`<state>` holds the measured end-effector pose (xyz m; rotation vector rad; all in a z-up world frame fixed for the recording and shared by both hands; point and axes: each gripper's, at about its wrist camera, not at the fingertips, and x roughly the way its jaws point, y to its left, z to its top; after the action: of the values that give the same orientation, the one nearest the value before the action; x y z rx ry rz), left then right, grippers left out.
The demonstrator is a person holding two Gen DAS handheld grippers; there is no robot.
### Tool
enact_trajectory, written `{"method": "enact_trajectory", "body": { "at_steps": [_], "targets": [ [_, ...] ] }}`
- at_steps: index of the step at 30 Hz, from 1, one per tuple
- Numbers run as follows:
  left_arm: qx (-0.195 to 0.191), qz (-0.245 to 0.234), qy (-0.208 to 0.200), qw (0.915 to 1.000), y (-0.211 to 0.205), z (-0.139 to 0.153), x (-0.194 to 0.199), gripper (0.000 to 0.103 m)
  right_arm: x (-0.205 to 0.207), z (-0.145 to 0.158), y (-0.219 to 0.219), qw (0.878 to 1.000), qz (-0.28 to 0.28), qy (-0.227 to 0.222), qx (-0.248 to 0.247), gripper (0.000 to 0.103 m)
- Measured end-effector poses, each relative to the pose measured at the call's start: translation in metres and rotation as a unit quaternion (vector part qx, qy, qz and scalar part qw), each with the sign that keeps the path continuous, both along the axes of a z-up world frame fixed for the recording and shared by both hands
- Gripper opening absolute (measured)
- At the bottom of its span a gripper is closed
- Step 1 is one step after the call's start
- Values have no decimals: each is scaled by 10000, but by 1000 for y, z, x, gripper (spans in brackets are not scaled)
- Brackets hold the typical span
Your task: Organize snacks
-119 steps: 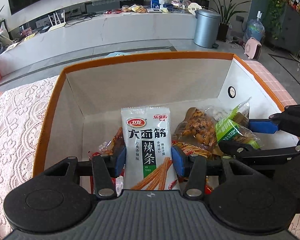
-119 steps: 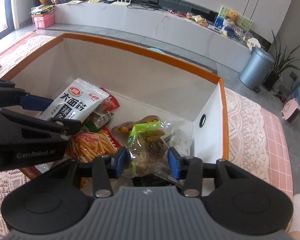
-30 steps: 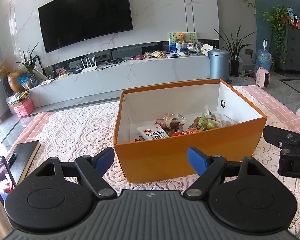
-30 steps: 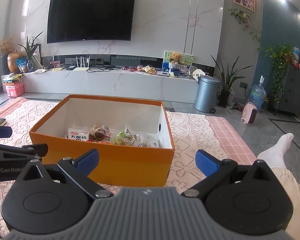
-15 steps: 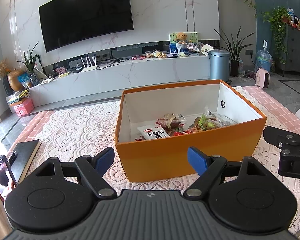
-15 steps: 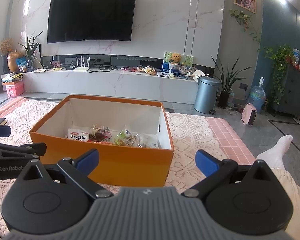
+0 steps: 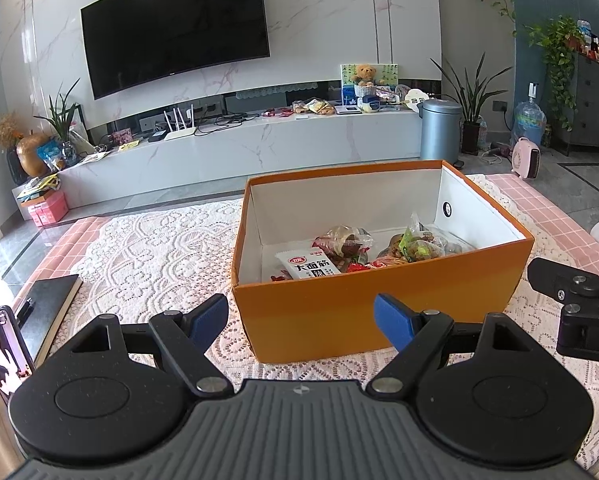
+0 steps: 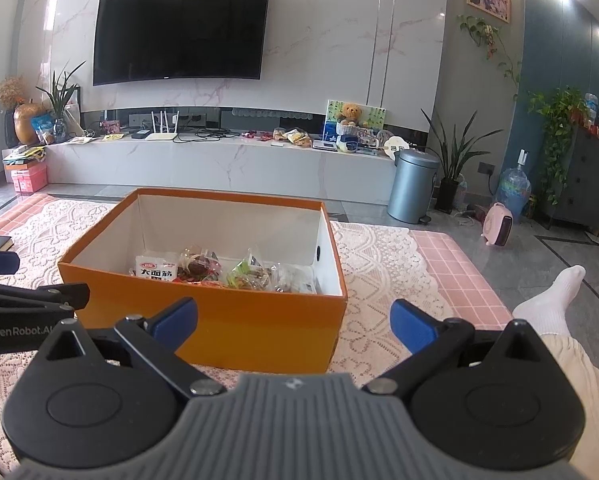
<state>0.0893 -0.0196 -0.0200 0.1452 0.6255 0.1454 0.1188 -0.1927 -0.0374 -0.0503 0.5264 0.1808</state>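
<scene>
- Snacks [image 7: 363,250] sit gathered in the orange box [image 7: 379,312] on the lace-covered worktop [image 7: 147,252], so sorting looks finished.
- Left gripper [image 7: 301,322] and right gripper [image 8: 293,322] hang spread, empty, clear of the box.

Orange cardboard box [image 7: 379,312], white inside, small black ring on the white right end wall. In the box: white snack packet [image 7: 309,266] with black characters and a red oval logo; beside it clear wrappers over dark red-brown pieces [image 7: 341,240]; a green-and-yellow bag [image 8: 245,274] toward the box's right end. Under the box, cream lace cloth [image 7: 151,256] with scalloped floral pattern, over a pink grid-checked cover [image 8: 455,276]. Left of the box, a black book [image 7: 47,304]. Left gripper [image 7: 301,320] and right gripper [image 8: 293,320]: black frames, blue finger pads. Right of the box, a white sock [image 8: 551,300].
</scene>
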Motion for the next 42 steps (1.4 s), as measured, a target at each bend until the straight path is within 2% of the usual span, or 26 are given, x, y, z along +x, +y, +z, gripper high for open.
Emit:
{"method": "enact_trajectory", "body": {
  "at_steps": [42],
  "targets": [
    [-119, 108, 61, 9999, -3, -2, 0, 97, 2, -2, 1, 10000, -44, 36, -46, 99]
  ]
}}
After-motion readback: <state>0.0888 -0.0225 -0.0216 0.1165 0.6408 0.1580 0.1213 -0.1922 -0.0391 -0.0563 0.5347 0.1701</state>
